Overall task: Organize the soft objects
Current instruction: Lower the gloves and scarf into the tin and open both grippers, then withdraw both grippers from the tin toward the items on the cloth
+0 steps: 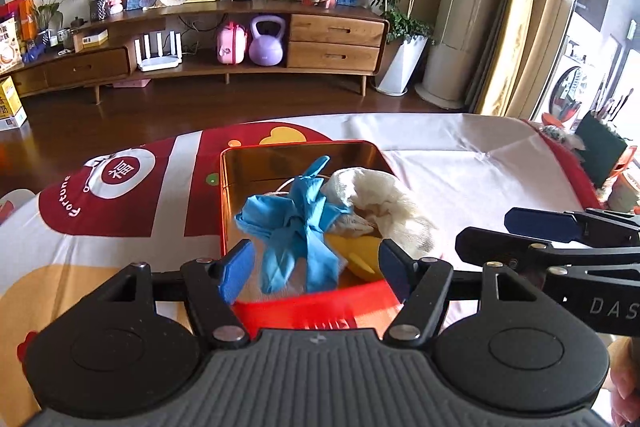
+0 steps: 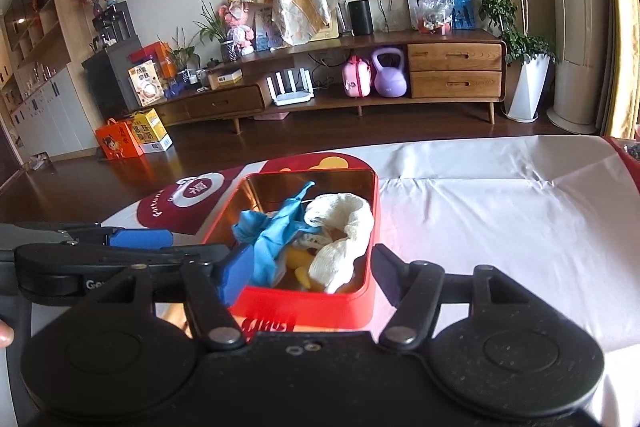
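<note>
left wrist view: the left hand-held gripper (image 1: 314, 269) stands open and empty, its pads clear of the blue glove (image 1: 294, 227) lying in the red tin (image 1: 312, 309) with the white cloth (image 1: 384, 203) at its 3 o'clock.

right wrist view: the right hand-held gripper (image 2: 310, 273) is likewise spread and holds nothing. the tin sits on the counter (image 2: 500, 227). best to lift clear without snagging the glove's loose fingers.
</note>
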A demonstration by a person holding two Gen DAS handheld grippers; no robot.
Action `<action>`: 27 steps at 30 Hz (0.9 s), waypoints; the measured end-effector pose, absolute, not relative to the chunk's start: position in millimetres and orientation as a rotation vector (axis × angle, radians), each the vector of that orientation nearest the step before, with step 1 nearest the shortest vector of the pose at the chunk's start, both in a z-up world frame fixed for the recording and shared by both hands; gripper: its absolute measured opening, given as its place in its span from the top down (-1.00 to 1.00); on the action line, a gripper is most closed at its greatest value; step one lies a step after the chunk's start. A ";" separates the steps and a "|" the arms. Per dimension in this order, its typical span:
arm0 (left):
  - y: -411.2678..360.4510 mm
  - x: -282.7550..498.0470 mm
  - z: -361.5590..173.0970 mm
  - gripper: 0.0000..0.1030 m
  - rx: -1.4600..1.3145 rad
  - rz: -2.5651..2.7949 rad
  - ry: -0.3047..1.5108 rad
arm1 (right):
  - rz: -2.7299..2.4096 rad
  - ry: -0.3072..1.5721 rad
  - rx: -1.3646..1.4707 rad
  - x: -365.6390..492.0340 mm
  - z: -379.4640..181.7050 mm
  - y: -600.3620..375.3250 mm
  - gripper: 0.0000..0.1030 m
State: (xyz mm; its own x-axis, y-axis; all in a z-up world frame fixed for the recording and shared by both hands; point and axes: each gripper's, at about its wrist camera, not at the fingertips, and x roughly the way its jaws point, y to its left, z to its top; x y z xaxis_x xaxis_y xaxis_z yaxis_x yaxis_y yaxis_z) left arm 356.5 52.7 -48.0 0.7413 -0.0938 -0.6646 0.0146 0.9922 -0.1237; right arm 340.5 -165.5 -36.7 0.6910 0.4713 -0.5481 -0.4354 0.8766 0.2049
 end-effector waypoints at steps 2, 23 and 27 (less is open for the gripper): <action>51.0 345.2 -42.2 -0.45 -0.109 -0.060 0.729 | 0.514 0.624 0.065 331.0 -32.3 -168.5 -0.37; 47.0 238.5 -4.2 -0.70 -0.125 -0.090 0.680 | 0.558 0.579 0.099 236.7 -10.8 -193.3 -0.98; 46.6 222.1 -4.3 -0.82 -0.127 -0.100 0.674 | 0.560 0.588 0.101 223.9 -14.3 -196.8 -0.99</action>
State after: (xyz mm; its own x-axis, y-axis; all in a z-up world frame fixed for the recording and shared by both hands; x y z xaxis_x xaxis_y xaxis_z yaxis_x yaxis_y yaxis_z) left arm 222.1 46.6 -4.3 0.7768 -0.1336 -0.6154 0.0515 0.9874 -0.1494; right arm 223.9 -196.8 -14.3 0.6886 0.5274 -0.4976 -0.4711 0.8471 0.2459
